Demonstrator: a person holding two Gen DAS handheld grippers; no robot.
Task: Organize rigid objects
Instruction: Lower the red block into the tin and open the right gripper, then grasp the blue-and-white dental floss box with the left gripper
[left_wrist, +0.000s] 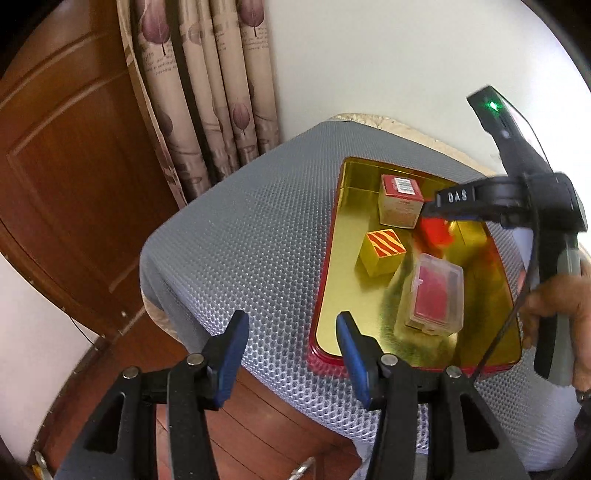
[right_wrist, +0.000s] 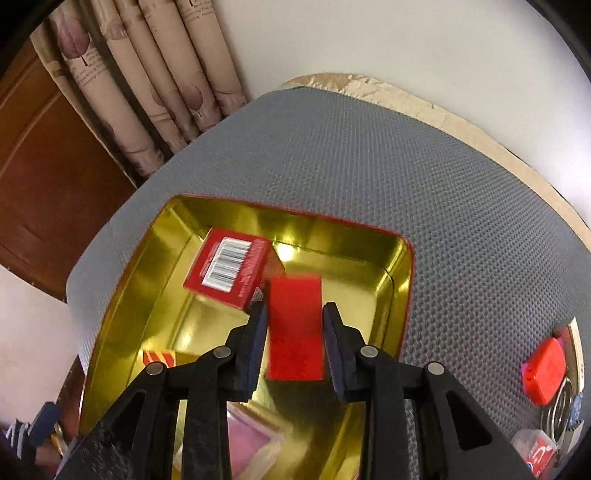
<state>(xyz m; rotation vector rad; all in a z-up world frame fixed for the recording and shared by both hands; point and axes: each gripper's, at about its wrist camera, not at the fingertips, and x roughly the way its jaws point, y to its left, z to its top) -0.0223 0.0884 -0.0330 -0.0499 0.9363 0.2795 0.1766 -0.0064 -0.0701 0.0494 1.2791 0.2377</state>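
A gold-lined red tin tray sits on the grey mat; it also shows in the right wrist view. In it lie a red barcode box, a yellow striped cube and a clear case with red cards. My right gripper is over the tray with a blurred red block between its jaws, small gaps at both pads. My left gripper is open and empty at the tray's near-left corner.
The grey mat covers a small table with a beige cloth edge. Right of the tray lie a red rounded case, a round tin and another small box. Curtain and wooden door stand behind.
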